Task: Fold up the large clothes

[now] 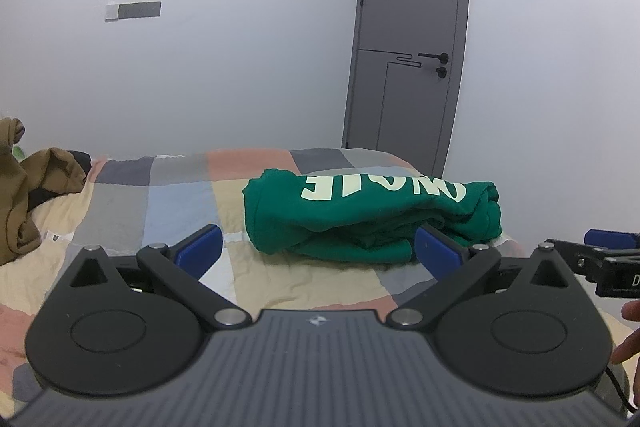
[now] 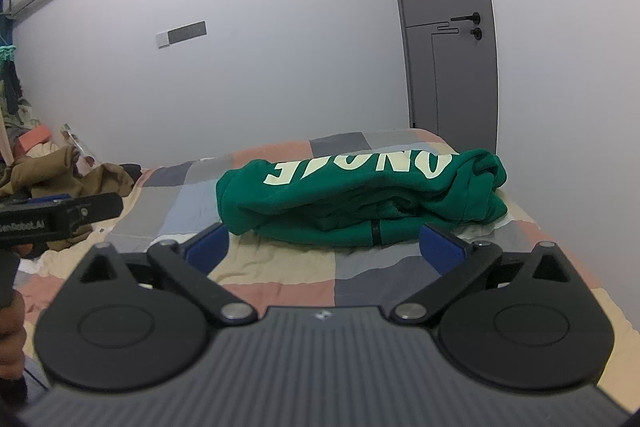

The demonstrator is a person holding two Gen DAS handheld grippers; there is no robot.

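A green sweatshirt [image 1: 372, 215] with pale lettering lies folded into a thick bundle on the patchwork bed cover [image 1: 168, 195]. In the right wrist view the same green sweatshirt [image 2: 360, 199] sits just beyond the fingers. My left gripper [image 1: 318, 251] stands open, its blue pads spread wide, with the bundle's near edge just ahead of the right pad. My right gripper [image 2: 324, 247] is also open wide with nothing between its pads, short of the bundle's front edge. Neither gripper touches the cloth.
A heap of brown clothes [image 1: 28, 187] lies at the bed's far left, also visible as brown clothes [image 2: 60, 171]. A grey door [image 1: 408, 39] stands behind the bed. The wall runs close along the bed's right side [image 2: 580, 147]. A hand [image 1: 628, 335] shows at the right edge.
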